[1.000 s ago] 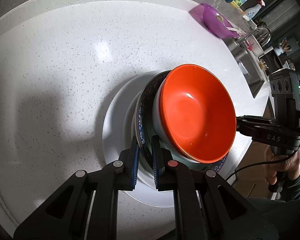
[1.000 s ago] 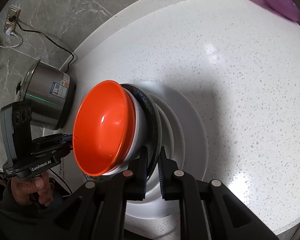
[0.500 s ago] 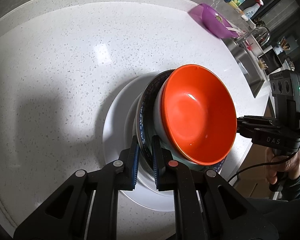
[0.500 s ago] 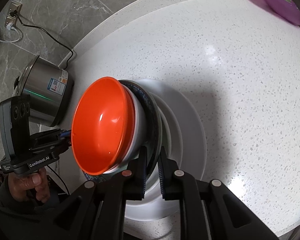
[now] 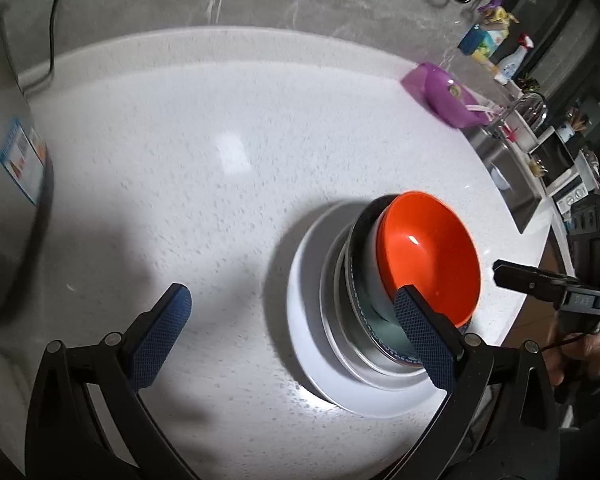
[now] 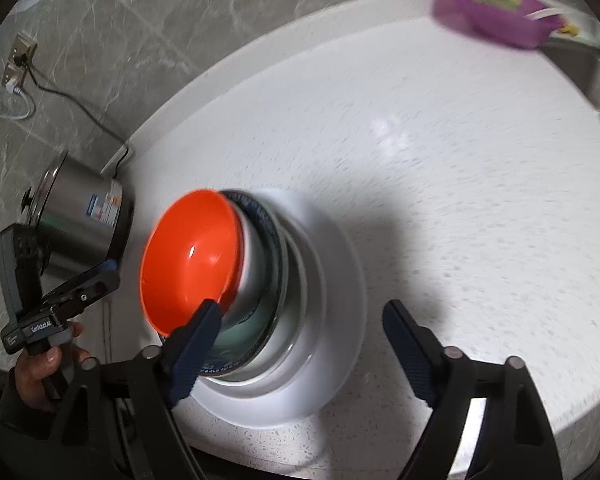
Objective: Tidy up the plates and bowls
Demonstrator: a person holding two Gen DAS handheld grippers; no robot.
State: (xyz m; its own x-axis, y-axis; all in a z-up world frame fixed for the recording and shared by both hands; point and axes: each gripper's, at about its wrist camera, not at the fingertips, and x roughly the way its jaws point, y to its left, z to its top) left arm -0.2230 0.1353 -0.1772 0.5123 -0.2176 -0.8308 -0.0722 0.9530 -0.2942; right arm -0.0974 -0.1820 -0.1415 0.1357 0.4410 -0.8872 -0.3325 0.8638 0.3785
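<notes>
A stack stands on the white speckled counter [image 5: 220, 160]: a large white plate [image 5: 312, 360] [image 6: 340, 320] at the bottom, then a smaller white plate, a blue-patterned dish [image 5: 356, 292] [image 6: 276, 236], a white bowl and an orange bowl [image 5: 432, 256] [image 6: 188, 256] on top. My left gripper [image 5: 290, 296] hovers at the stack's near-left side, its jaws opening wide and its pads off the rims. My right gripper [image 6: 302, 308] hovers over the opposite side, also opening, gripping nothing. Each gripper shows in the other's view: the right gripper [image 5: 500, 274] and the left gripper [image 6: 108, 270], both in a person's hands.
A steel rice cooker [image 6: 84, 220] stands left of the stack, its cable running to a wall socket [image 6: 18, 64]. A purple bowl [image 5: 448, 96] [image 6: 496, 12] sits at the far right beside the sink [image 5: 512, 168]. The stack is close to the counter's front edge.
Both grippers were shut on the rims of the stacked plates. They have let go, opened wide and drawn back and up. The stack stays on the counter.
</notes>
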